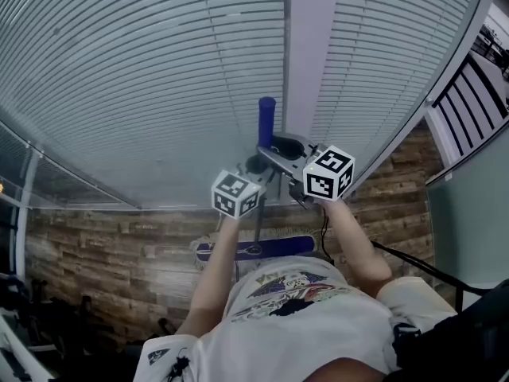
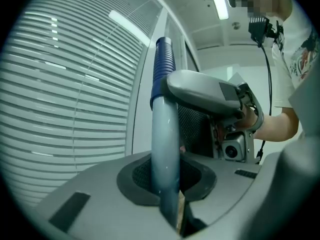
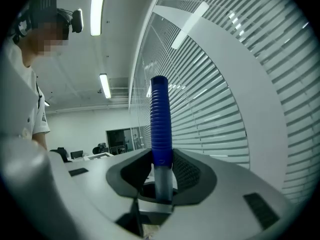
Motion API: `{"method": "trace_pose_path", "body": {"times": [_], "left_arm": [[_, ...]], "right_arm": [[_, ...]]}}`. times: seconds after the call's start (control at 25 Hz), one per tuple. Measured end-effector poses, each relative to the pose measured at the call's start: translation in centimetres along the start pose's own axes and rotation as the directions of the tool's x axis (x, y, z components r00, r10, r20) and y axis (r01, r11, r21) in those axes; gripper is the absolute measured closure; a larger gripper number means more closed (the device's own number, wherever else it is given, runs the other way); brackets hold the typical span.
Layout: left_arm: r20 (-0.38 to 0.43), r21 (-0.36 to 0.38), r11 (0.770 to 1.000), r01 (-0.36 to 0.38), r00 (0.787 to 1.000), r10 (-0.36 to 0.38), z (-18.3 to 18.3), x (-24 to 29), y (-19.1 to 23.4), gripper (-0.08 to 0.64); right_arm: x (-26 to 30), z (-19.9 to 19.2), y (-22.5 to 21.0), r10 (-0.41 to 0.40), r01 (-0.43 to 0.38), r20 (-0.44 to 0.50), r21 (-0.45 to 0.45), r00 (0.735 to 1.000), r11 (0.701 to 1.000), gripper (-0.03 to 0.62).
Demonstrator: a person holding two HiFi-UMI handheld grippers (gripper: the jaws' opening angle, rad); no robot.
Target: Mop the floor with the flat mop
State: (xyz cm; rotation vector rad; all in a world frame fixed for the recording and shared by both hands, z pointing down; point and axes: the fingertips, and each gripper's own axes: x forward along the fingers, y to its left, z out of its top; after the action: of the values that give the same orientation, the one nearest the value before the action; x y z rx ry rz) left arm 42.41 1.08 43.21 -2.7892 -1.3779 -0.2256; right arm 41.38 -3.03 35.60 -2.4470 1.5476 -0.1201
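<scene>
left gripper [image 2: 168, 180]: clamps mop handle [image 2: 165, 134]; right gripper [image 3: 161, 176]: clamps blue grip [image 3: 160, 124]

The head view looks steeply down; both gripper views, close behind their jaws, share the mop handle [image 3: 160, 119] toward twelve o'clock.

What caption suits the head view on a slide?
Left gripper and right gripper hold the mop handle; mop head on wooden floor.

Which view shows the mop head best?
The head view. Only there is the mop head visible, lying flat on the wooden floor. The left gripper view shows just the pole and the blue grip. The right gripper view shows the same, with no mop head.
</scene>
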Motion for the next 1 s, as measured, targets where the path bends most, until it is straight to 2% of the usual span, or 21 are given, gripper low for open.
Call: {"method": "trace_pose_path", "body": {"times": [0.16,0.44,0.64,0.84,0.92,1.0], "left_arm": [[0.005,-0.005,1.000,-0.001,1.000,0.001,0.6,0.0,-0.2,0.502],[0.022,0.000,1.000,-0.022,1.000,0.022,-0.9,-0.9,-0.3,0.502],[0.035,0.007,0.999,-0.039,0.999,0.039,-1.5,-1.4,-0.7,0.502],[0.042,0.007,0.998,-0.059,0.997,0.058,-0.7,-1.9,-1.3,0.502],[0.049,0.009,0.997,-0.081,0.996,0.081,0.0,-2.3,-1.4,0.502],[0.048,0.009,0.995,-0.102,0.994,0.101,0.6,-2.5,-1.7,0.502]], "right_arm": [[-0.1,0.7,0.2,0.003,-0.003,-0.020,-0.035,1.000,0.999,0.462],[0.1,-1.0,1.0,0.011,-0.013,-0.025,-0.072,1.000,0.997,0.461],[-0.4,-1.0,1.4,0.045,-0.053,-0.052,-0.154,0.998,0.987,0.426],[-1.0,1.7,2.5,0.104,-0.101,0.012,-0.155,0.995,0.983,0.427],[-0.9,2.5,3.3,0.116,-0.111,0.025,-0.159,0.993,0.981,0.462],[-1.1,3.0,3.9,0.139,-0.134,0.035,-0.126,0.990,0.983,0.469]]}}
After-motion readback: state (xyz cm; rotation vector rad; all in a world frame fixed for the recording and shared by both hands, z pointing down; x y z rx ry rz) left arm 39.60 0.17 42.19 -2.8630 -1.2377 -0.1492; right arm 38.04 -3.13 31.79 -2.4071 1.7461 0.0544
